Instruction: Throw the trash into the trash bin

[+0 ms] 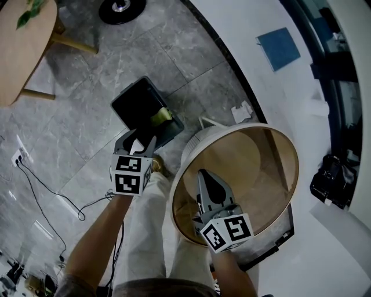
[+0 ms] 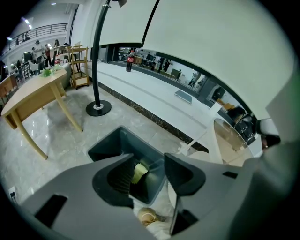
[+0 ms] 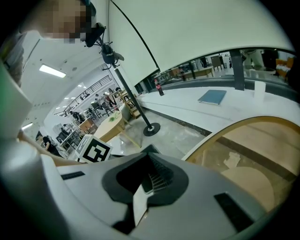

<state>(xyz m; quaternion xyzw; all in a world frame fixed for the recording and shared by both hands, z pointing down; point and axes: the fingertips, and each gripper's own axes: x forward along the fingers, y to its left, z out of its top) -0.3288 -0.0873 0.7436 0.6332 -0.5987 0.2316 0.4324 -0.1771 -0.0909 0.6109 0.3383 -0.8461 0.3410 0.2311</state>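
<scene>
A dark trash bin (image 1: 136, 101) stands on the grey stone floor, with a crumpled yellow-green piece of trash (image 1: 162, 116) lying inside near its right wall. My left gripper (image 1: 142, 139) hovers over the bin's near edge, open and empty. In the left gripper view the trash (image 2: 139, 172) lies in the bin (image 2: 112, 145), below the gap of the left gripper (image 2: 147, 176). My right gripper (image 1: 207, 176) is held over the round wooden table (image 1: 191, 145). In its own view the right gripper (image 3: 145, 187) has its jaws together, with only a pale sliver between them.
A white paper scrap (image 1: 242, 111) lies near the round table's far side. A blue pad (image 1: 279, 47) rests on the white counter. A wooden table (image 1: 23, 40) and a black lamp base (image 1: 120, 8) stand beyond the bin. Cables (image 1: 52, 191) trail at left. My shoe (image 1: 159, 167) is beside the bin.
</scene>
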